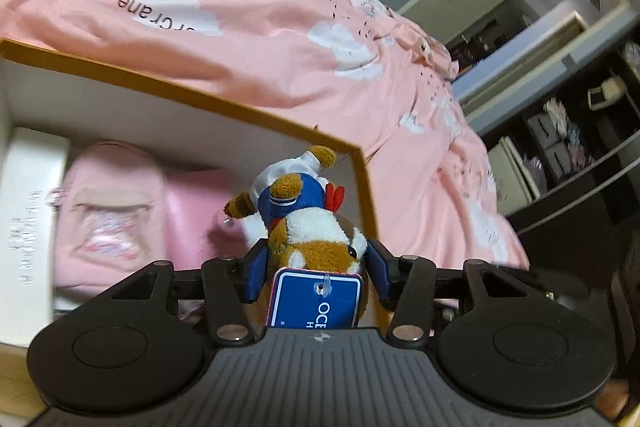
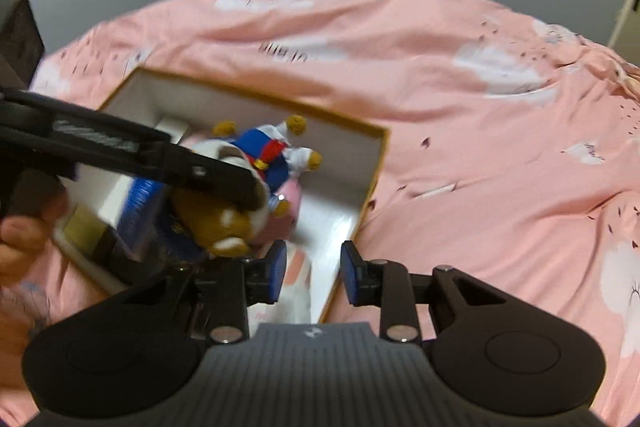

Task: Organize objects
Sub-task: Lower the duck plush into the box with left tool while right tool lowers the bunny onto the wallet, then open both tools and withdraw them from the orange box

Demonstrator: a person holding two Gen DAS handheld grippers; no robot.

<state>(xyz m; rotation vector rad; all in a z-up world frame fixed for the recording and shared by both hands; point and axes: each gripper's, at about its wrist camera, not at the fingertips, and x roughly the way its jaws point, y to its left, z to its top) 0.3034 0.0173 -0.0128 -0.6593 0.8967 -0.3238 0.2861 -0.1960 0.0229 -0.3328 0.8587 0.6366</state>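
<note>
Left wrist view: left gripper (image 1: 316, 259) pinches plush toy (image 1: 308, 223) by its head, above the box (image 1: 256, 115), presumably for stowing. Right gripper (image 2: 313, 273), beside box, jaws parted, holding nothing.

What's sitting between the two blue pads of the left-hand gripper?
A brown-and-white plush toy in a blue sailor outfit, gripped by the left gripper above the open box. The left wrist view shows it best.

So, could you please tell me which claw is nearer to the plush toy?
Left. The left claw is clamped on the plush toy over the box; the right claw is empty, just beside it.
</note>
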